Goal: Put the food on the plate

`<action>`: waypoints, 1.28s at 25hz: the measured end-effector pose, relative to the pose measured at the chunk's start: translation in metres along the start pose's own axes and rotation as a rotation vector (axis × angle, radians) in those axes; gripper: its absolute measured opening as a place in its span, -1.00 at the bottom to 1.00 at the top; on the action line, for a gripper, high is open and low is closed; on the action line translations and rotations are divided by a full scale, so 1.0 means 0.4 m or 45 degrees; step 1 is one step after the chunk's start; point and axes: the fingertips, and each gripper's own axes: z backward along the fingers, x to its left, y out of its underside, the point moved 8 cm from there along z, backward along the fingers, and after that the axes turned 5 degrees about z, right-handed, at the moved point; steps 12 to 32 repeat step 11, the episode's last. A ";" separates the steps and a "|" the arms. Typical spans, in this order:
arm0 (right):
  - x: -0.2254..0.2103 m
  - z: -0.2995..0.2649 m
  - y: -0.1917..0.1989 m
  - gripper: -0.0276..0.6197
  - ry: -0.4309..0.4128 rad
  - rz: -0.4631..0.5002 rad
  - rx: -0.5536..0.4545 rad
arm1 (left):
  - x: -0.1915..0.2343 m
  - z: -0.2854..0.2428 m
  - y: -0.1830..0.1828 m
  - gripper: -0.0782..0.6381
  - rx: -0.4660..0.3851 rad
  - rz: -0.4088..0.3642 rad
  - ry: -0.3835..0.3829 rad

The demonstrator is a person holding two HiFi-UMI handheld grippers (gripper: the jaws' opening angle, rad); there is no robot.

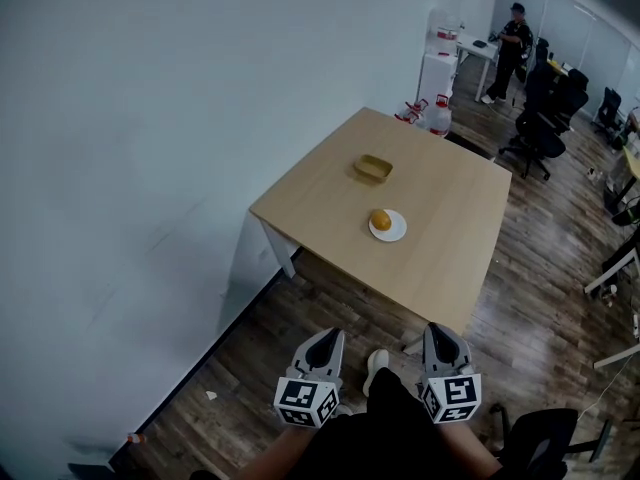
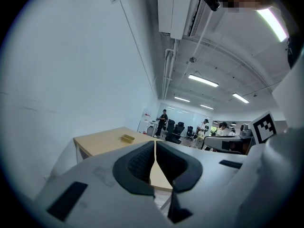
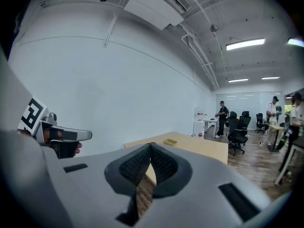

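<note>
An orange-yellow piece of food (image 1: pixel 380 219) lies on a small white plate (image 1: pixel 395 232) near the middle of the light wooden table (image 1: pixel 330 193). A shallow yellow tray (image 1: pixel 372 168) sits beyond it; the tray also shows in the left gripper view (image 2: pixel 127 137) and the right gripper view (image 3: pixel 170 141). My left gripper (image 1: pixel 323 345) and right gripper (image 1: pixel 443 341) hang side by side well short of the table, over the floor by my body. Both are shut with nothing between the pads, as the left gripper (image 2: pixel 155 153) and the right gripper (image 3: pixel 150 156) show in their own views.
A pale wall runs along the table's left. A white cabinet (image 1: pixel 438 73) and red-capped bottles (image 1: pixel 438 115) stand behind the table. Black office chairs (image 1: pixel 540 128) and a standing person (image 1: pixel 510 53) are at the far right. Wooden floor lies between me and the table.
</note>
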 end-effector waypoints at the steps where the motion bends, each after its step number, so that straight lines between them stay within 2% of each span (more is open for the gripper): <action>1: -0.008 0.002 0.001 -0.73 0.004 -0.009 0.000 | -0.005 -0.002 0.000 -0.72 -0.004 -0.005 0.002; 7: -0.039 0.012 0.003 -0.73 0.022 -0.070 -0.011 | -0.044 -0.019 -0.020 -0.72 0.012 -0.121 0.016; 11: -0.057 0.015 0.008 -0.73 0.037 -0.041 -0.016 | -0.068 -0.034 -0.025 -0.72 -0.001 -0.106 0.050; 32: -0.057 0.015 0.008 -0.73 0.037 -0.041 -0.016 | -0.068 -0.034 -0.025 -0.72 -0.001 -0.106 0.050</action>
